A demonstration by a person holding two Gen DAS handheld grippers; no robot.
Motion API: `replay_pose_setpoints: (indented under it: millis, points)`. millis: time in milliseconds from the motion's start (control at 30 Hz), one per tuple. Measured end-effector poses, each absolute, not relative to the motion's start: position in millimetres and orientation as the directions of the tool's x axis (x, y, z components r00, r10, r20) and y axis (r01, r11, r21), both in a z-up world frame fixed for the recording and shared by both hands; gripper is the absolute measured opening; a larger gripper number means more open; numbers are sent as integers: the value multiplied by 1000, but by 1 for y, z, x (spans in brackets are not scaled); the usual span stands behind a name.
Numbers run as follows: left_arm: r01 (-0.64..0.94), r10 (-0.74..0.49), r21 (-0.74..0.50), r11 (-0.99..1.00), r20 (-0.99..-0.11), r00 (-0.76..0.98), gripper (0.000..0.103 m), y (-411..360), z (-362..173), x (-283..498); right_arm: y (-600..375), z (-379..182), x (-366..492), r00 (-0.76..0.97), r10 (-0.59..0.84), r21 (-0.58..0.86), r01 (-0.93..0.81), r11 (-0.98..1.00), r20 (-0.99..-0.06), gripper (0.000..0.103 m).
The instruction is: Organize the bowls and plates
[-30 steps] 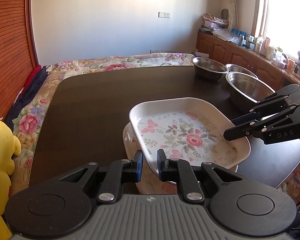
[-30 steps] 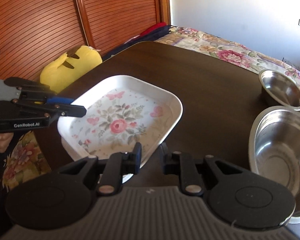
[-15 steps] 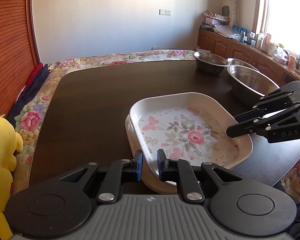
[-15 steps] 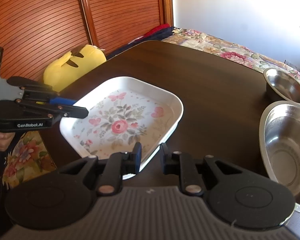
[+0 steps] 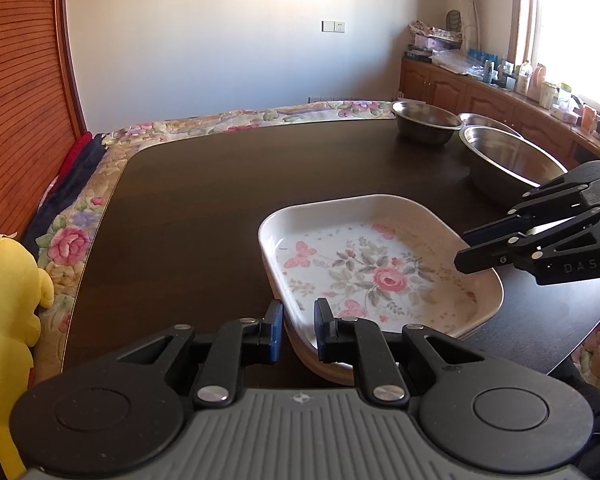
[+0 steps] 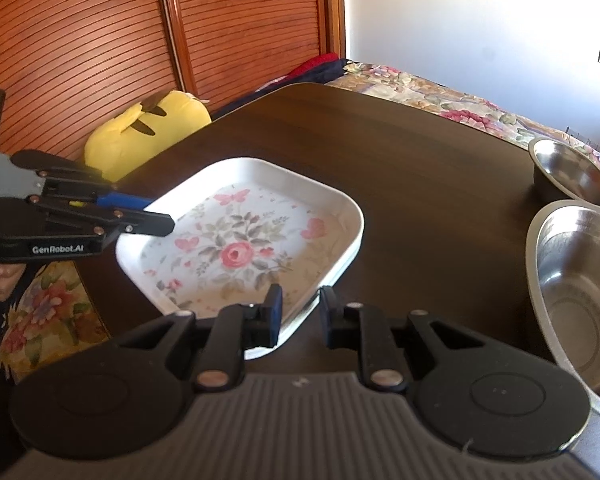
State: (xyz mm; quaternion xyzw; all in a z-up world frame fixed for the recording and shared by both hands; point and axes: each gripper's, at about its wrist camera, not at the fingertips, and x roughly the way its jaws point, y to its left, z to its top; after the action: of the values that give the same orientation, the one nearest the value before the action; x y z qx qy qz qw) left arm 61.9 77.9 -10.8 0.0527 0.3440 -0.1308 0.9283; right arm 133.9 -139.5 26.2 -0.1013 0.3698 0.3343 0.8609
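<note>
A white rectangular plate with a pink rose print (image 5: 376, 268) (image 6: 240, 248) lies over a second, beige-rimmed plate (image 5: 328, 370), of which only a thin edge shows. My left gripper (image 5: 300, 322) is shut on the floral plate's near rim. The right gripper (image 6: 300, 308) is shut on the opposite rim; in the left wrist view the right gripper (image 5: 466, 254) reaches in from the right. In the right wrist view the left gripper (image 6: 160, 222) comes in from the left, with a hand behind it. Whether the upper plate rests fully on the lower one I cannot tell.
The dark wooden table (image 5: 200, 200) also carries a large steel bowl (image 5: 512, 160) (image 6: 580, 280) and a smaller steel bowl (image 5: 426, 122) (image 6: 572, 176), with another behind them. A yellow plush toy (image 5: 4, 300) lies beside the table on a floral cover.
The floral plate, held by both grippers, has come down and lined up over the plate beneath, which showed widely a second ago and is now almost covered.
</note>
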Motion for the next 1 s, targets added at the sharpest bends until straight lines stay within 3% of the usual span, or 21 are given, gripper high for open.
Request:
replay_pose_setpoints:
  millis: [300, 400, 467, 600, 667, 867, 1000]
  points:
    - [265, -201, 2, 964, -648, 735, 17, 79, -12, 61, -145, 25, 129, 525, 516, 79, -645, 760, -677, 21]
    - [262, -200, 2, 965, -638, 744, 25, 78, -8, 60, -149, 28, 127, 537, 523, 84, -640, 764, -661, 21]
    - [257, -194, 10, 966, -626, 755, 40, 77, -4, 59, -150, 32, 125, 547, 528, 82, -640, 764, -650, 21]
    - [256, -197, 11, 966, -609, 769, 46, 77, 3, 58, -157, 39, 123, 572, 532, 84, -628, 774, -624, 21]
    - [254, -197, 11, 967, -600, 776, 62, 75, 6, 58, -162, 42, 124, 587, 528, 83, -617, 782, -613, 21]
    - [246, -194, 18, 969, -562, 804, 92, 66, 16, 60, -178, 46, 125, 630, 513, 85, -580, 810, -584, 22]
    - [255, -204, 18, 967, -544, 814, 98, 55, 20, 62, -193, 49, 124, 669, 490, 76, -547, 834, -559, 22]
